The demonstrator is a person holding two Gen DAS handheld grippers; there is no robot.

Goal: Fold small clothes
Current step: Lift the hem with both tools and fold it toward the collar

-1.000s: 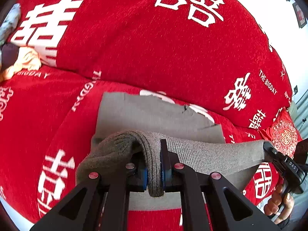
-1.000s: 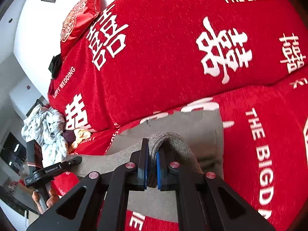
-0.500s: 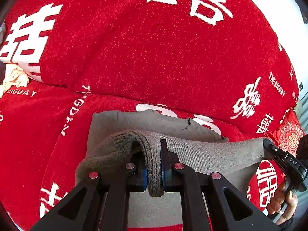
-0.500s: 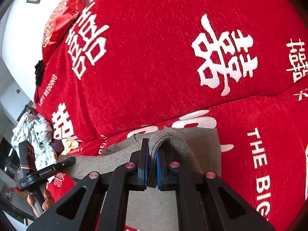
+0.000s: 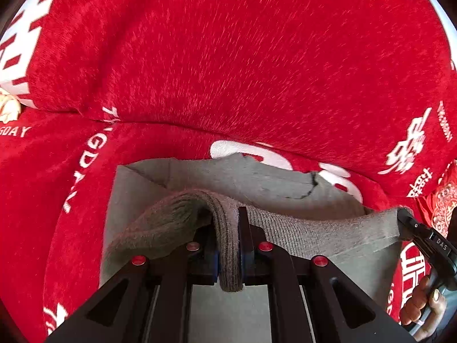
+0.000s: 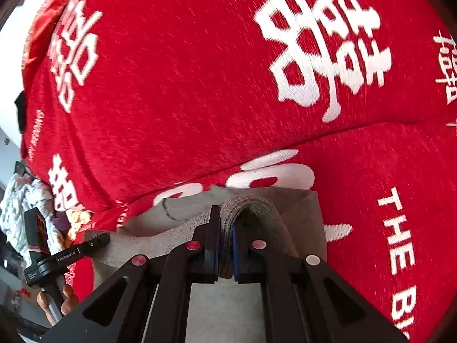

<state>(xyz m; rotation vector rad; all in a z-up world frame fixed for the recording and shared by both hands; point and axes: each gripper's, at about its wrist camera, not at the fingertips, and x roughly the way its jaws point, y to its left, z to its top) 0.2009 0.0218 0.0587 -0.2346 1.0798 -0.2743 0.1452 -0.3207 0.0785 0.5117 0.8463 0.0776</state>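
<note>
Grey garment's (image 5: 285, 180) ribbed edge (probably a hem) clamped in both hand-held grippers (image 5: 228, 245) (image 6: 225, 243).

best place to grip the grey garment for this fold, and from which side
Grip the grey garment at the two ends of its ribbed edge, coming in from the front, opposite the red sofa's backrest. The thick ribbing bunches firmly between pads, and a hold at each end keeps the edge stretched straight. Both grippers, left and right, are clamped there now.

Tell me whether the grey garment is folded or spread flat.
Mid-fold: both tongs, left and right, hold the grey garment's ribbed edge raised over its flat part.
</note>
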